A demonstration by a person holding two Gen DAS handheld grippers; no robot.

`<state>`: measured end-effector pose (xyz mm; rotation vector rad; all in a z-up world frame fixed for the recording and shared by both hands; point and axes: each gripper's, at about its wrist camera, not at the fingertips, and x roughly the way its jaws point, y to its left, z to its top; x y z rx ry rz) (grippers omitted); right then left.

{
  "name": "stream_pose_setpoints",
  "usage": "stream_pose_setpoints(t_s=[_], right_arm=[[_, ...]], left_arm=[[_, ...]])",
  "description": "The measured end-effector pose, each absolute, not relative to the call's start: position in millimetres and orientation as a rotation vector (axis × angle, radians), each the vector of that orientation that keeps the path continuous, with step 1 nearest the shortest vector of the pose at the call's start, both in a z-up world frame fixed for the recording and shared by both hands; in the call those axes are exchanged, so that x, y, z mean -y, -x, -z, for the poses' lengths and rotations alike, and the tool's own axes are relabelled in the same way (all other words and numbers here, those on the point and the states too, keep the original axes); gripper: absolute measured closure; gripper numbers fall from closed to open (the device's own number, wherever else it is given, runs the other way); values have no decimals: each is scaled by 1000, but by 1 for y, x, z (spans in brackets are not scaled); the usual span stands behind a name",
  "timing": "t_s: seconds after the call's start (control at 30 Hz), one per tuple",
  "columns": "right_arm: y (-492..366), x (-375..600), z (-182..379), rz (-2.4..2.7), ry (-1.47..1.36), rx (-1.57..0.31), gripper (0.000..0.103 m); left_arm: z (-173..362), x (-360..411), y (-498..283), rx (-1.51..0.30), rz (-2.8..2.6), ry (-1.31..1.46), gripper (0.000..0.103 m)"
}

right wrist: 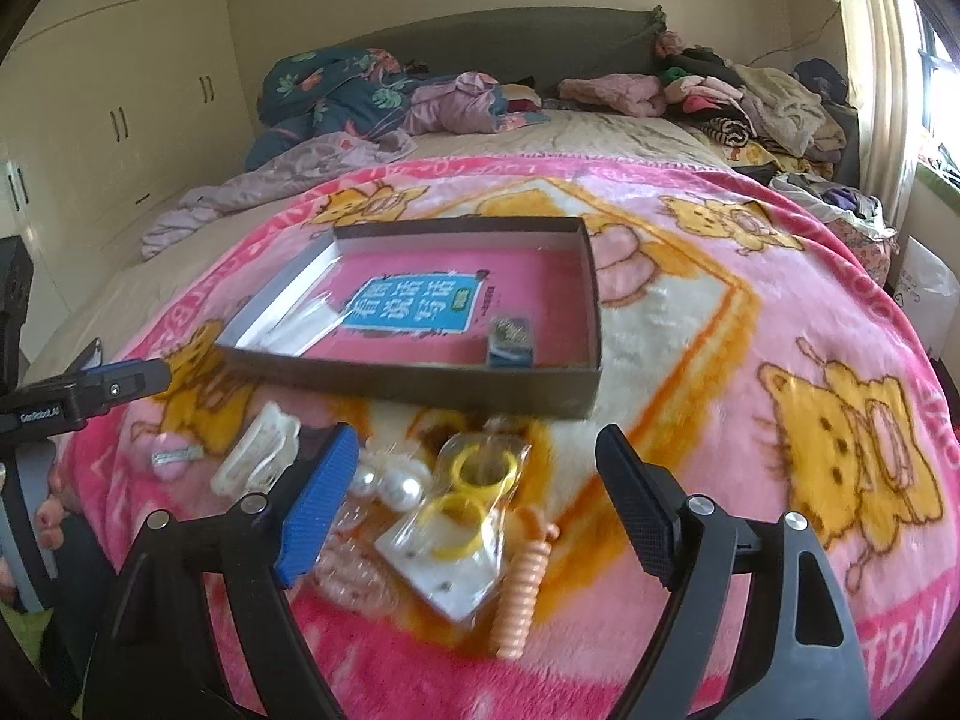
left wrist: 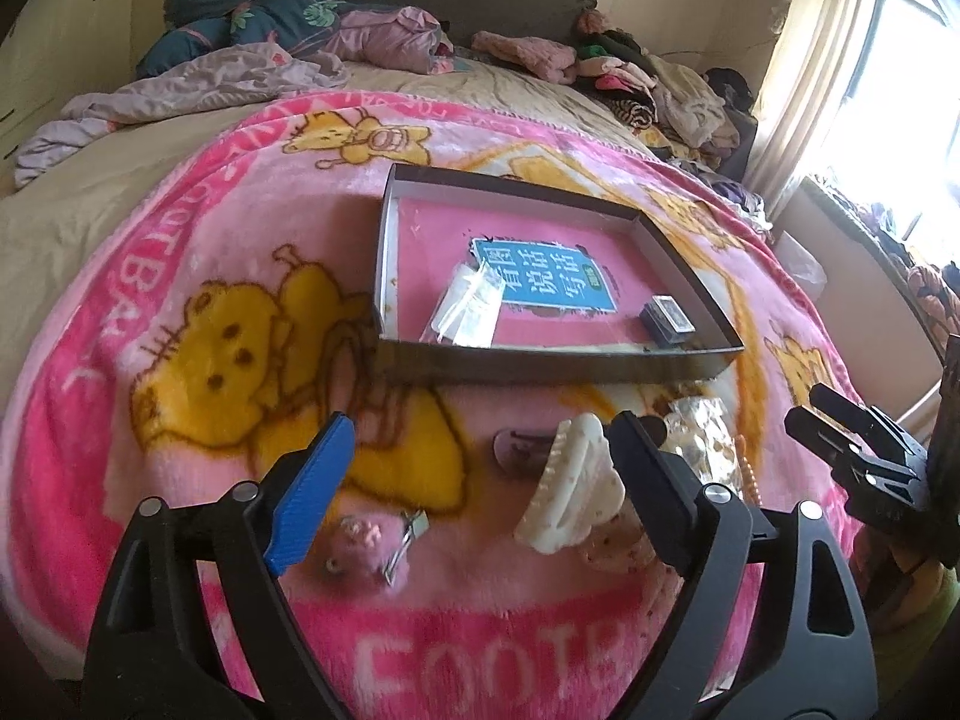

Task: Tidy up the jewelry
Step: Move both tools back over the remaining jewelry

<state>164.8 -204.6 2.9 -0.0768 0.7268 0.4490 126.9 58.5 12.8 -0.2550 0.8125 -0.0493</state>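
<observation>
Both grippers, left gripper (left wrist: 480, 468) and right gripper (right wrist: 480, 480), hang released near the box (right wrist: 420, 381); next, I judge, clench the white hair claw (left wrist: 570, 492).

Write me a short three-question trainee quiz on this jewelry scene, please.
1. True or false: the white claw hair clip already lies inside the shallow box.
2. Which tongs hang over the bag of yellow rings: left tongs or right tongs?
3. What small item sits in the box's near right corner?

Key: 1. False, it lies on the pink blanket. 2. Right tongs. 3. A small blue box.
</observation>
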Motion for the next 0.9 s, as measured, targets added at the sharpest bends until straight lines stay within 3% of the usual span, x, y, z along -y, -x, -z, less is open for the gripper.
stream_pose_setpoints(t_s=[0.9], right_arm=[[-117, 167, 21, -611, 175, -778, 24]], left_arm=[[3, -52, -77, -850, 36, 202, 25]])
